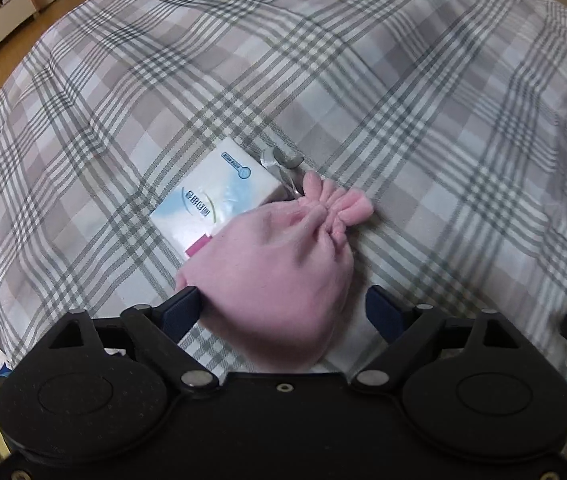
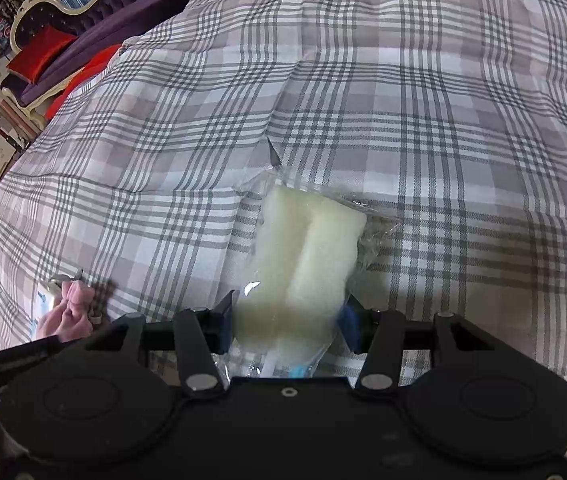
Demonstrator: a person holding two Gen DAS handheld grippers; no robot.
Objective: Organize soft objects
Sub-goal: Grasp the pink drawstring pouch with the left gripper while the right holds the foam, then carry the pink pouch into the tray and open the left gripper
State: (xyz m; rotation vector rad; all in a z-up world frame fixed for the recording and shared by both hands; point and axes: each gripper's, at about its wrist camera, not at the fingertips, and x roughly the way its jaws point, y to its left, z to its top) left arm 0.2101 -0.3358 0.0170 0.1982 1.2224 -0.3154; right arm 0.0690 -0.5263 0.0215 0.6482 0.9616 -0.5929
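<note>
My left gripper (image 1: 283, 308) has its fingers (image 1: 181, 310) spread wide around the near end of a pink drawstring pouch (image 1: 283, 264), which lies on the plaid bedspread (image 1: 423, 120), partly over a white tissue pack (image 1: 219, 196) on its far left. My right gripper (image 2: 287, 320) has its fingers (image 2: 225, 320) closed narrowly on a pale sponge in a clear plastic bag (image 2: 307, 256). The bag's far end rests on the bedspread; the pouch sits well to its left.
</note>
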